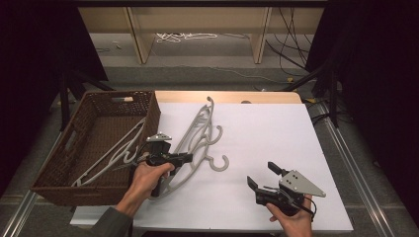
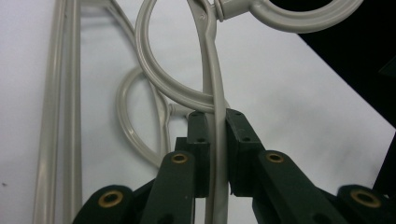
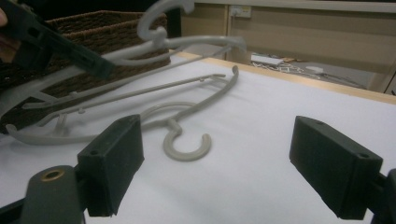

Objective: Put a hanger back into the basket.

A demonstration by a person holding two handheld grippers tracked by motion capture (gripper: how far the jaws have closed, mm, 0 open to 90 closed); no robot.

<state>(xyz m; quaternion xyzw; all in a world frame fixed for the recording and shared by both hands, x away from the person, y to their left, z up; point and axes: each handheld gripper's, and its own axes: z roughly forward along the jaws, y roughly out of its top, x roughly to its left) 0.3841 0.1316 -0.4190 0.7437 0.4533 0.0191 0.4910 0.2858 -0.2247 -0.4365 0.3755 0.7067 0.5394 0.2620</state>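
White cloth covers the surface (image 1: 276,148), with a brown wicker basket (image 1: 148,106) just left of the left tool (image 2: 215,154). That tool pinches the thin bar of a grey hanger (image 2: 211,70), one end lifted off the pile of hangers (image 1: 197,133) beside it. I judge the step as carrying this hanger to the basket, where other hangers (image 1: 111,158) already lie. Next it must clear the rim and free its hook from the others. The right tool (image 3: 217,168) waits spread and empty, with one hanger's hook (image 3: 187,147) just ahead of it.
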